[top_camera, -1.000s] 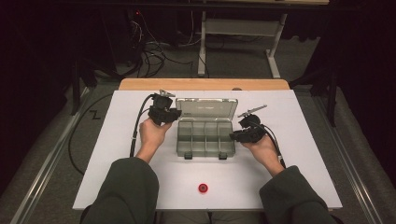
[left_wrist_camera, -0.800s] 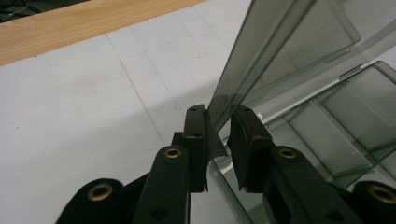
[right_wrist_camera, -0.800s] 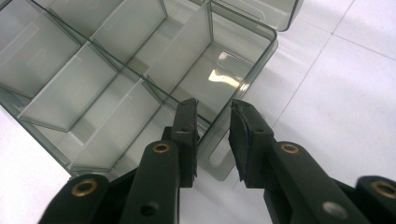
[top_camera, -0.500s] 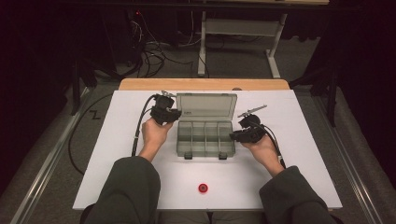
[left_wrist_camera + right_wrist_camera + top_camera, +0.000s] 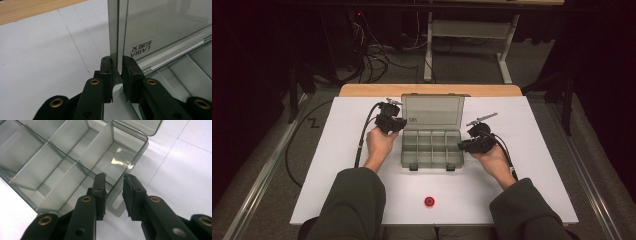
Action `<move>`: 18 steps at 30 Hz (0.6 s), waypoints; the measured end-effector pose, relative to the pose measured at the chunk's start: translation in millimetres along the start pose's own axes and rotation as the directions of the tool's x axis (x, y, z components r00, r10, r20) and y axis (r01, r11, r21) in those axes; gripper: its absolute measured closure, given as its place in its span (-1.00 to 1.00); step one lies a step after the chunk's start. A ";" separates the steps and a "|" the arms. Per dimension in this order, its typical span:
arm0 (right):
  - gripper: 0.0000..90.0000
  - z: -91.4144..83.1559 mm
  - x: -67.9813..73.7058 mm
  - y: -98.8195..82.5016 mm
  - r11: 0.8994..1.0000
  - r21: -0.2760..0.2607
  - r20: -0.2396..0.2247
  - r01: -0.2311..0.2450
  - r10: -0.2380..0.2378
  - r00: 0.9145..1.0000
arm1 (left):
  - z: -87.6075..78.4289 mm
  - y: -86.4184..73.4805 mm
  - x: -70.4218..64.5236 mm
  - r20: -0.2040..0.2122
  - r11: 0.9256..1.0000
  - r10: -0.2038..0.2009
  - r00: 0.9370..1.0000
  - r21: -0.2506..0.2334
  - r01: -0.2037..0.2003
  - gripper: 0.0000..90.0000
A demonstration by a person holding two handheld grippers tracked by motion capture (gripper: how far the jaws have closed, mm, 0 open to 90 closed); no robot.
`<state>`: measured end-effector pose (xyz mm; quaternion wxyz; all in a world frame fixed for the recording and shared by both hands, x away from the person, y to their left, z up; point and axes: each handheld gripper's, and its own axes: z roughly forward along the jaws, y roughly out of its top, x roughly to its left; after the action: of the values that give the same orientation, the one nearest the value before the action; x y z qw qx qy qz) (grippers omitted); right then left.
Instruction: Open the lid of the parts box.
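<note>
Two hands work at the grey see-through plastic compartment box [image 5: 432,150] in the middle of the white table [image 5: 337,150]. Its lid [image 5: 433,111] stands more upright than a second ago, so opening looks nearly done. Bare table lies all round, with a small red disc [image 5: 429,201] well clear.

Left gripper view: the left gripper [image 5: 116,65] pinches the lid's side edge.

Right gripper view: the right gripper [image 5: 114,185], narrowly parted, straddles the box's end wall, with a gap at the outer pad.

Dark room; grey floor [image 5: 272,165]; cable tangle [image 5: 372,55]; white-legged stand [image 5: 472,40] behind table [image 5: 432,90].
</note>
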<state>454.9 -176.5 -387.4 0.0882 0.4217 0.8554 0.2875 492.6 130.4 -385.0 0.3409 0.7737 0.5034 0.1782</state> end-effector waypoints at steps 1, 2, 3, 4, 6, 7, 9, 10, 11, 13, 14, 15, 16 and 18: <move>0.65 0.0 0.1 -0.1 1.000 -0.001 0.001 0.000 0.000 1.000 | 1.0 -0.2 0.0 -0.002 1.000 -0.001 1.000 0.001 0.001 0.75; 0.65 0.1 0.1 -0.1 1.000 -0.001 0.001 0.001 -0.001 1.000 | 1.8 -0.3 0.0 -0.004 1.000 -0.001 1.000 0.002 0.001 0.75; 0.65 0.1 0.2 -0.2 1.000 -0.002 0.002 0.001 -0.001 1.000 | 2.7 -0.5 0.0 -0.005 1.000 0.000 1.000 0.004 0.000 0.75; 0.65 0.0 0.3 -0.2 1.000 -0.002 0.003 0.001 -0.001 1.000 | 3.4 -0.7 0.0 -0.006 1.000 0.000 1.000 0.005 0.000 0.75; 0.64 0.1 0.9 -0.2 1.000 -0.001 0.007 0.008 -0.008 1.000 | 4.4 -0.8 0.4 -0.006 1.000 -0.003 1.000 0.004 0.003 0.75; 0.64 0.2 1.9 -0.2 1.000 -0.001 0.011 0.007 -0.007 1.000 | 5.0 -0.8 0.6 -0.006 1.000 -0.002 1.000 0.005 0.002 0.75; 0.64 0.3 2.8 -0.1 1.000 0.000 0.020 0.018 -0.018 1.000 | 6.1 -0.9 1.1 -0.005 1.000 -0.004 1.000 0.007 0.004 0.75; 0.64 0.4 2.8 -0.1 1.000 -0.001 0.021 0.021 -0.021 1.000 | 6.7 -1.0 1.1 -0.005 1.000 -0.007 1.000 0.008 0.007 0.75; 0.64 0.4 2.8 -0.2 1.000 -0.001 0.020 0.018 -0.018 1.000 | 7.2 -1.2 1.1 -0.006 1.000 -0.007 1.000 0.009 0.007 0.75; 0.64 0.4 2.4 -0.3 1.000 -0.002 0.018 0.016 -0.016 1.000 | 8.2 -1.4 1.2 -0.006 1.000 -0.007 1.000 0.013 0.007 0.74; 0.64 0.4 2.6 -0.3 1.000 -0.002 0.019 0.016 -0.016 1.000 | 8.6 -1.5 1.4 -0.006 1.000 -0.007 1.000 0.016 0.007 0.74; 0.64 0.3 2.6 -0.4 1.000 -0.002 0.020 0.017 -0.017 1.000 | 9.0 -1.6 1.6 -0.004 1.000 -0.008 1.000 0.018 0.008 0.74; 0.64 0.3 2.8 -0.5 1.000 -0.003 0.020 0.013 -0.013 1.000 | 9.6 -1.7 1.7 -0.003 1.000 -0.010 1.000 0.018 0.010 0.74; 0.64 0.4 2.4 -0.4 1.000 -0.003 0.018 0.015 -0.015 1.000 | 10.6 -1.9 2.5 0.001 1.000 -0.009 1.000 0.025 0.009 0.74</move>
<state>453.3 -174.6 -387.7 0.0988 0.4177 0.8573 0.2844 498.9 129.4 -394.0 0.3324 0.7756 0.5090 0.1700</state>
